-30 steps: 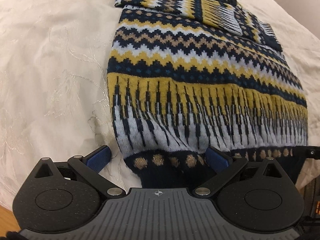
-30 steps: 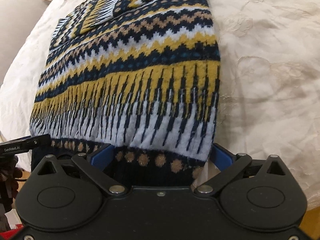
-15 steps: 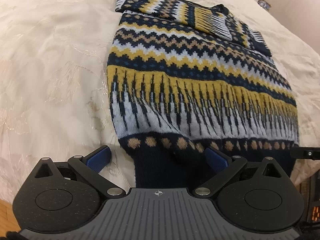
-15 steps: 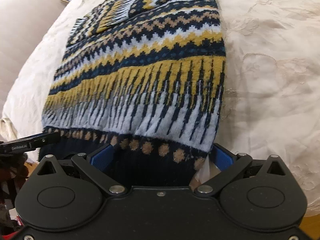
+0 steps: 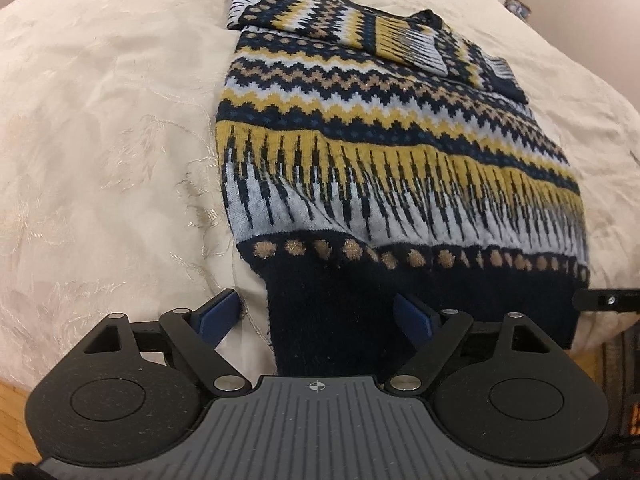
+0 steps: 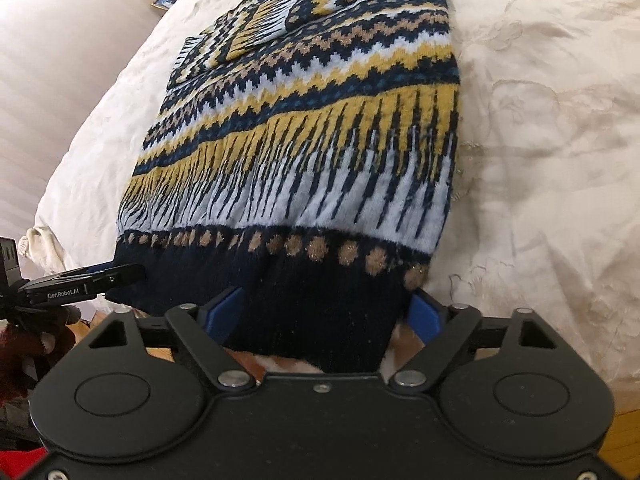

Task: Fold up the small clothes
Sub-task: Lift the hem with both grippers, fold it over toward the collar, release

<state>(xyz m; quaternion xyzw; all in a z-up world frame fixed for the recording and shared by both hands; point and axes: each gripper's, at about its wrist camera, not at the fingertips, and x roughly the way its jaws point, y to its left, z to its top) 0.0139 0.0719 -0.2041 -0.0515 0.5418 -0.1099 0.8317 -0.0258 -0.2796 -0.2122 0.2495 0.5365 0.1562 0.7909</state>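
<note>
Item: patterned knit sweater, sleeves already folded across the chest at the far end.
Location: flat on a cream embroidered bedspread; navy ribbed hem at the near edge of the bed, partly overhanging it.
Long axis: straight away from both grippers, hem nearest, neckline farthest.
Key relation: hem directly ahead of and between each pair of jaws, one gripper per hem corner; neither hand nearer than the other, as far as can be judged.
Left gripper: jaws wide, just been closing; the hem's left corner between the blue pads, one pad clear of the cloth over bare bedspread, no pinch visible.
Right gripper: jaws wide, just been closing; the hem's right corner fills the gap, pads at or just beside the cloth edges; firm grip not confirmed.
Other gripper in view: black fingertip beside the far hem corner in each wrist view.
Material: thick, fuzzy wool-like knit, soft and limp; likely to sag and stretch when lifted by the corners.
Pattern: navy, mustard, pale blue and tan zigzag bands, spiked stripes, tan dots above the hem, faint glitter thread.
Bedspread: satiny, puckered, raised floral stitching.
Judged step: pinching both hem corners for a fold toward the neckline.
</note>
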